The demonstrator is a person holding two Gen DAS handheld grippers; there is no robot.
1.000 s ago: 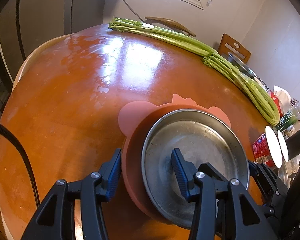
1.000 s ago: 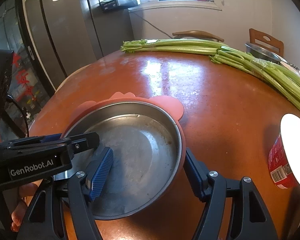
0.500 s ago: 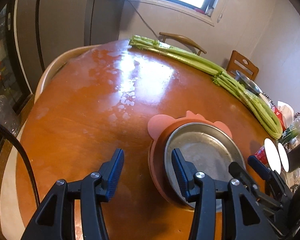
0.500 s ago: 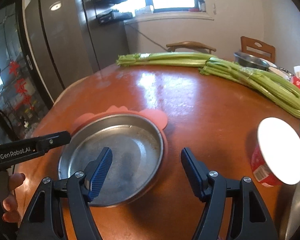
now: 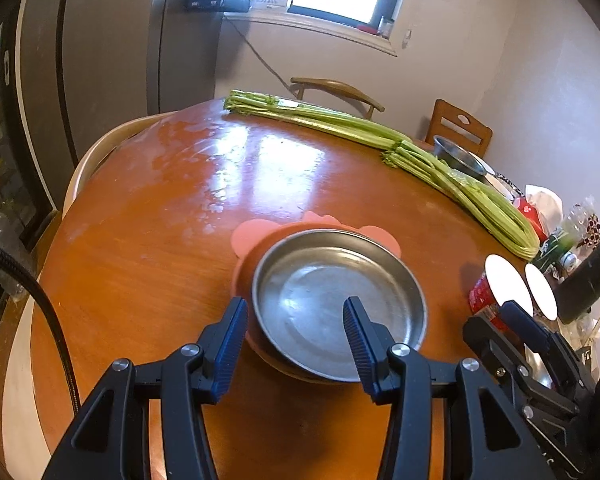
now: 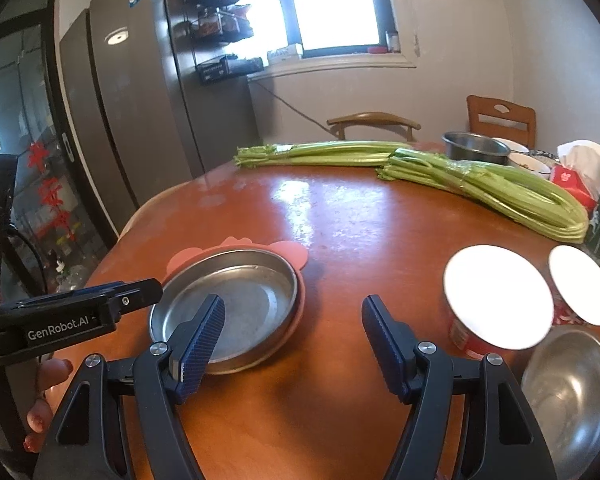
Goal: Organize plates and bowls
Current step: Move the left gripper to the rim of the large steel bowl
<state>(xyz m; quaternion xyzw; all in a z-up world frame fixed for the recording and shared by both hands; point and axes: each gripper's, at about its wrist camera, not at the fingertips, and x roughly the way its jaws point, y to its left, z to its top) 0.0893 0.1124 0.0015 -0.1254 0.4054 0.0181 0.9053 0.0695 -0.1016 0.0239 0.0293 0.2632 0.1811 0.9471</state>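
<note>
Left gripper (image 5: 296,344): jaws apart, empty; its side reads "GenRobot.AI".
Pan (image 6: 224,300): sits on the pink mat (image 6: 292,254), mid-table. I judge it light, stiff and slick; I'd pinch the thin rim.
Right gripper (image 6: 294,344): jaws wide, empty.
2 cups (image 6: 496,298): red print, unreadable.
Bowl (image 6: 572,388): steel, at the near right edge.

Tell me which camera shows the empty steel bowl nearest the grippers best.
The right wrist view: the steel bowl sits bottom right, its inside showing. The left wrist view shows only a sliver of it behind the right gripper.
</note>
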